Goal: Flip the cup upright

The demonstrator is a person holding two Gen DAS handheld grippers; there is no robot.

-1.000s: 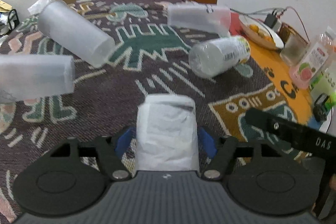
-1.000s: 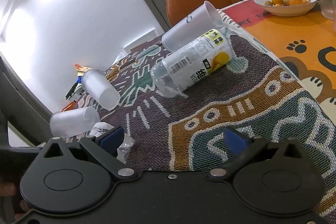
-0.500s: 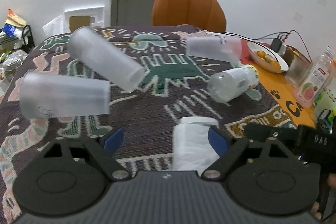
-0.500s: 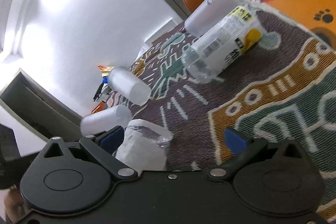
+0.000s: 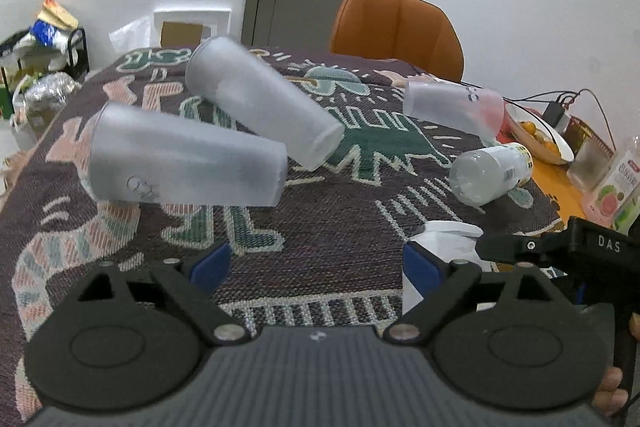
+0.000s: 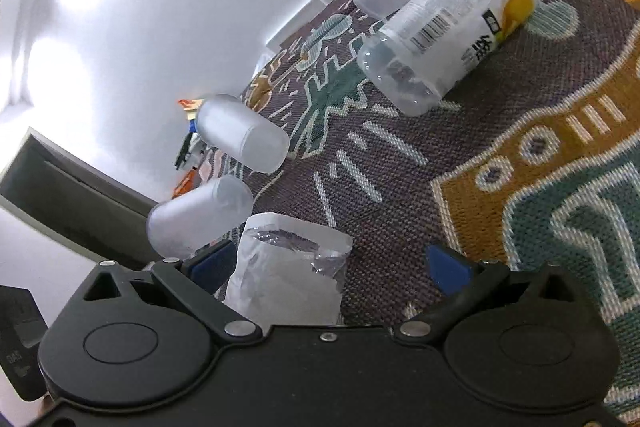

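A white-wrapped clear cup [image 5: 444, 251] stands upright on the patterned tablecloth [image 5: 328, 211], just right of my open, empty left gripper [image 5: 316, 263]. It also shows in the right wrist view [image 6: 288, 275], between the jaws of my open right gripper [image 6: 332, 267], close to the left finger. Three frosted cups lie on their sides: one near left [image 5: 184, 159], one behind it [image 5: 260, 107], one at the far right [image 5: 452, 103]. A clear labelled cup [image 5: 492, 171] also lies on its side.
An orange chair [image 5: 396, 31] stands at the table's far edge. A bowl of fruit [image 5: 536, 135], a glass [image 5: 588, 163] and a pink drink bottle [image 5: 612, 191] stand at the right. A cable and plug [image 5: 556, 111] lie behind the bowl.
My left gripper opened, let go of the white-wrapped cup and drew back to the left. The cup stands on the cloth and has come between the right gripper's jaws.
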